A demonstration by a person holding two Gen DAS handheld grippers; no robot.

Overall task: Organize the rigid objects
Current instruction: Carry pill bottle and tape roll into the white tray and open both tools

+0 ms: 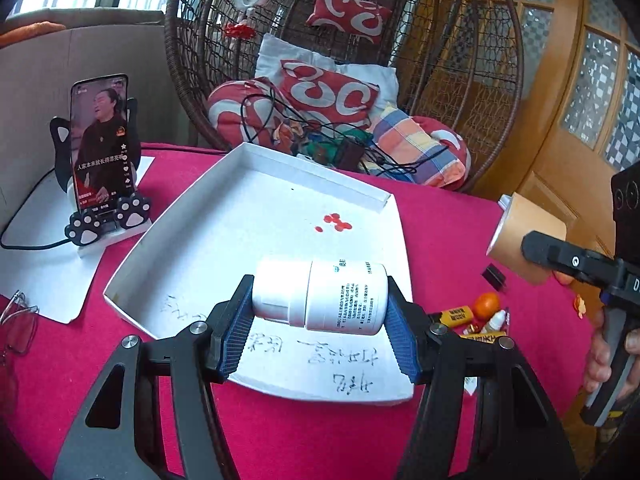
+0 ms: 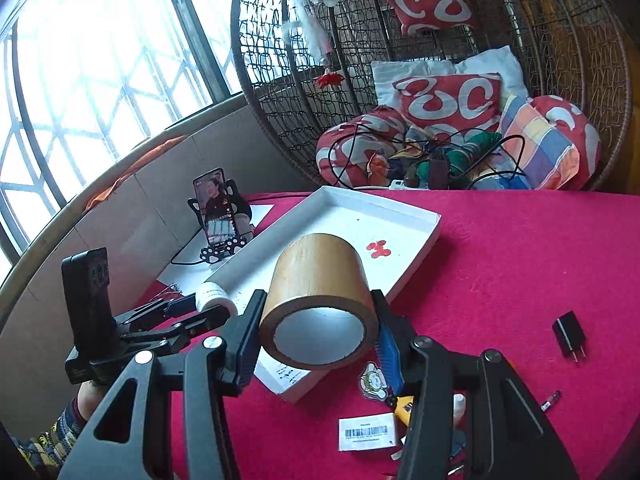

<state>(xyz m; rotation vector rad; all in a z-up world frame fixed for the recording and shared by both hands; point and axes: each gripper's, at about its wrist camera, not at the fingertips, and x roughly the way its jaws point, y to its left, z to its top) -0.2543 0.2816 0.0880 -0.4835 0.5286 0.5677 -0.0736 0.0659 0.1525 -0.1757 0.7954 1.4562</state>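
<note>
Left gripper jaws clamped on white pill bottle, held sideways between the blue pads, cap end at the left pad, above the white tray. Right gripper jaws clamped on brown cardboard tube, open end facing camera, over the tray's near corner. Black charger plug lies right of the right jaws on red cloth.

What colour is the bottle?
White bottle, with small dark print; clearest in the left wrist view.
</note>
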